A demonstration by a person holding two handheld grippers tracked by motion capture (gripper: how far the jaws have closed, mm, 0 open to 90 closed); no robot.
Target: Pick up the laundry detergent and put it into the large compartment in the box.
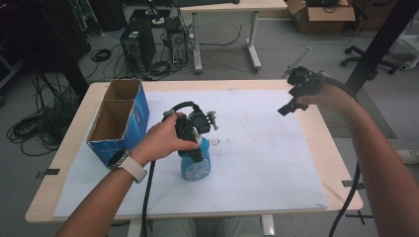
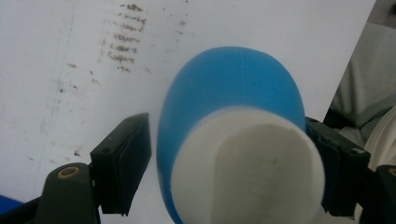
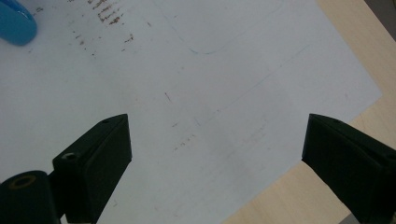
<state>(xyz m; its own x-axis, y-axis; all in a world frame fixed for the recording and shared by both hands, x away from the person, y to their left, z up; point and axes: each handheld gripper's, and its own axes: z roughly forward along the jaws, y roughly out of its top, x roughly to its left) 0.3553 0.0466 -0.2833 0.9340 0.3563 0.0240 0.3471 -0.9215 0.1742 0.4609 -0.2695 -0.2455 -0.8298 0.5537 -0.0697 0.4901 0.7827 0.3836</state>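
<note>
A blue bottle (image 1: pixel 196 165) with a white cap (image 2: pixel 247 163) stands upright on the white paper sheet (image 1: pixel 257 148), left of the table's middle. My left gripper (image 1: pixel 197 148) reaches down over its top, one jaw on each side of the bottle (image 2: pixel 233 84). The right-hand pad (image 2: pixel 336 172) lies against it, while a thin strip of paper shows between the left-hand pad (image 2: pixel 133 163) and the bottle. My right gripper (image 1: pixel 291 106) hangs open above the sheet's far right part, nothing between its jaws (image 3: pixel 217 140). The bottle's blue edge (image 3: pixel 16 23) shows in the right gripper view's corner.
An open-topped blue cardboard box (image 1: pixel 118 118) stands at the table's left, close to my left hand. The wooden table edge (image 1: pixel 336 148) runs along the right of the paper. On the floor beyond are a computer tower (image 1: pixel 138 47), cables and another desk (image 1: pixel 227 7).
</note>
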